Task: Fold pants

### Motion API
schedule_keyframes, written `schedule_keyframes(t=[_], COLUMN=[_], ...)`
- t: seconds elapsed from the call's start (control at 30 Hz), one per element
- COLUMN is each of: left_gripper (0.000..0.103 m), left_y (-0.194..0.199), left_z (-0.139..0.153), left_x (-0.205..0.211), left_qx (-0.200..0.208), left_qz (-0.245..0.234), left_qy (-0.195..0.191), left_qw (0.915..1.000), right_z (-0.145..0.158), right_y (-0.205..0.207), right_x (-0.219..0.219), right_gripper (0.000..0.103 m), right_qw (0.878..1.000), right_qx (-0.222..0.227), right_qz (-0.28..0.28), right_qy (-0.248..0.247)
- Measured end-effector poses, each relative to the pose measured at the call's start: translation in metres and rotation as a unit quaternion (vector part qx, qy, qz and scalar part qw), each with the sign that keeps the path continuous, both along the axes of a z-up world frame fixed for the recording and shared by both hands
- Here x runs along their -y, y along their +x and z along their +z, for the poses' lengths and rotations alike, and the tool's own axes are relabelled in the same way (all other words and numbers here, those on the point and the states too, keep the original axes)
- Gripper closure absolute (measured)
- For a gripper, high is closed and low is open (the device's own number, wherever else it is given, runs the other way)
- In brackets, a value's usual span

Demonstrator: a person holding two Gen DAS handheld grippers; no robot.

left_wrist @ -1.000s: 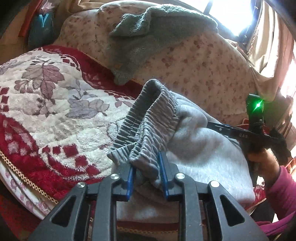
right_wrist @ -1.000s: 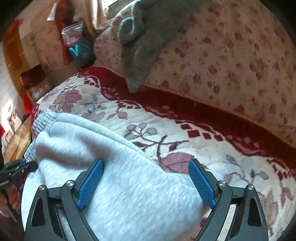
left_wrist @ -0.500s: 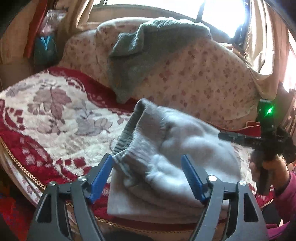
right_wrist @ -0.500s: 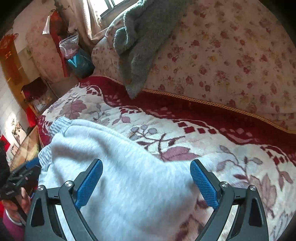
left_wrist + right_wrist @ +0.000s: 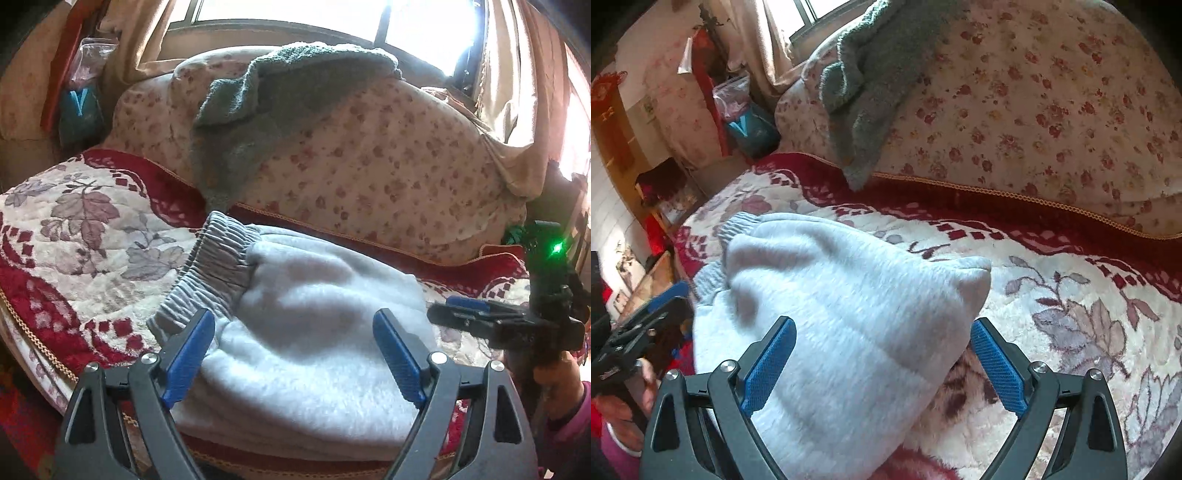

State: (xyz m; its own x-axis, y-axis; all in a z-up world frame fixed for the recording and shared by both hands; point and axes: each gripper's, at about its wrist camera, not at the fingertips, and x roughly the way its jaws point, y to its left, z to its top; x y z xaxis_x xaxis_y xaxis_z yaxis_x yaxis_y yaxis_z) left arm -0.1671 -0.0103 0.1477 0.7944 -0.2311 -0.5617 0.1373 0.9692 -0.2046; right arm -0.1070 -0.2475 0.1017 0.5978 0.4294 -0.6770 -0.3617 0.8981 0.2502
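The light grey pants [image 5: 314, 325] lie folded in a thick stack on the floral sofa seat, ribbed waistband [image 5: 218, 269] toward the backrest at left. My left gripper [image 5: 293, 354] is open just in front of the stack, holding nothing. My right gripper [image 5: 882, 363] is open, its jaws either side of the stack's near corner, the pants [image 5: 842, 314] lying loose between them. The right gripper also shows in the left wrist view [image 5: 465, 310] at the stack's right edge. The left gripper shows in the right wrist view [image 5: 646, 325] at far left.
The seat cover [image 5: 74, 236] is cream and red with leaf patterns. A grey-green towel [image 5: 266, 122] hangs over the flowered backrest [image 5: 388, 166]. A blue bag [image 5: 79, 114] stands at the sofa's far end. The seat's front edge [image 5: 37, 347] runs at lower left.
My left gripper let go of the waistband, opened wide and drew back. The waistband dropped flat onto the stack. My right gripper stayed open and pulled back toward the stack's corner.
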Motion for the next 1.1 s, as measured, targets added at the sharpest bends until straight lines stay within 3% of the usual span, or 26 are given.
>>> schedule_keyframes(t=[0.1, 0.23, 0.53, 0.83, 1.1], left_gripper=[0.005, 0.004, 0.003, 0.003, 0.003], left_y=[0.005, 0.019, 0.042, 0.046, 0.05], left_z=[-0.001, -0.01, -0.038, -0.049, -0.053], left_x=[-0.009, -0.038, -0.079, -0.083, -0.082], left_qx=[-0.008, -0.04, -0.085, -0.088, -0.085], left_qz=[0.001, 0.003, 0.026, 0.045, 0.039], left_qy=[-0.01, -0.053, -0.096, -0.059, -0.055], left_qw=[0.9999, 0.9978, 0.9914, 0.9934, 0.9941], right_z=[-0.007, -0.023, -0.051, -0.054, -0.058], right_y=[-0.002, -0.003, 0.003, 0.008, 0.0], right_x=[0.005, 0.019, 0.022, 0.019, 0.021], right_gripper=[0.001, 0.0, 0.0, 0.0, 0.0], right_qw=[0.999, 0.995, 0.985, 0.984, 0.98], right_qx=[-0.031, -0.081, -0.138, -0.142, -0.149], right_qz=[0.007, 0.0, -0.002, -0.003, -0.005], right_qy=[0.018, 0.065, 0.104, 0.111, 0.135])
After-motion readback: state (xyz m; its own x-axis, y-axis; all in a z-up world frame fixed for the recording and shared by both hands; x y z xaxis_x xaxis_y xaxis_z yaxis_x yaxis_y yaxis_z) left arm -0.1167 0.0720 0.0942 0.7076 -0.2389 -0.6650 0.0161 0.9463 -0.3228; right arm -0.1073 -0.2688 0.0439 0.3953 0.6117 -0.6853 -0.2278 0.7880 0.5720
